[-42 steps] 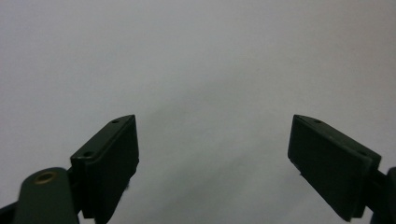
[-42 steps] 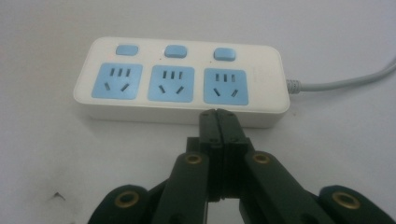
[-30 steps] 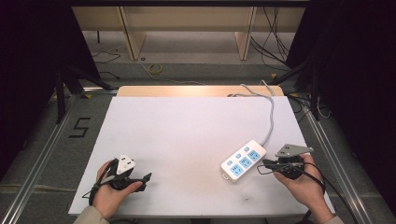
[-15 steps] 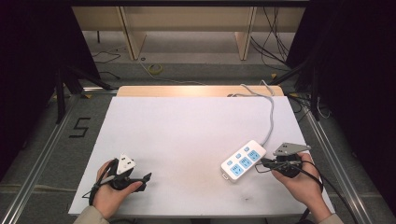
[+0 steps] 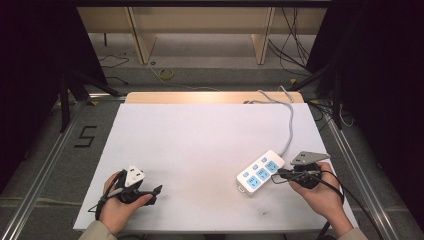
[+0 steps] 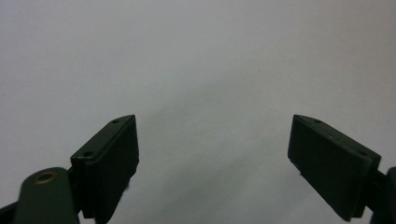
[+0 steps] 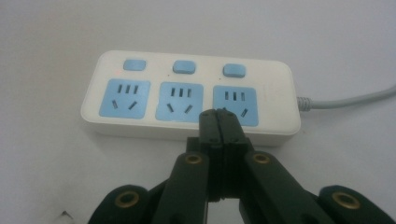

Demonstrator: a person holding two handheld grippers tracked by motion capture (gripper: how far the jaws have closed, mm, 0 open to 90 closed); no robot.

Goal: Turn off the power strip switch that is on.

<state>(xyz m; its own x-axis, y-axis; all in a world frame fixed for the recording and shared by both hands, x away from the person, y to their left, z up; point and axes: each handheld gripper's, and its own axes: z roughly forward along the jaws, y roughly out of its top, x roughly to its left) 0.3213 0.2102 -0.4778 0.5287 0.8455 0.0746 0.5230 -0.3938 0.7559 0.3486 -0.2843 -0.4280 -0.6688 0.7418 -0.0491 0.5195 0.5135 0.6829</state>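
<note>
A white power strip (image 5: 260, 172) with three blue sockets and three blue buttons lies on the white table (image 5: 200, 135) at the near right. Its grey cord (image 5: 289, 120) runs off over the far edge. My right gripper (image 5: 277, 175) is shut with nothing between its jaws. In the right gripper view its tips (image 7: 218, 114) sit at the near edge of the power strip (image 7: 187, 100), in front of the right-hand socket. My left gripper (image 5: 153, 193) rests at the near left, pointing right. It (image 6: 215, 154) stands wide open over bare tabletop.
A wooden strip (image 5: 210, 97) borders the table's far edge. Metal rails (image 5: 50, 165) run along both sides, with a "5" mark (image 5: 85, 136) on the floor at left. Loose cables (image 5: 295, 35) lie on the floor beyond the table.
</note>
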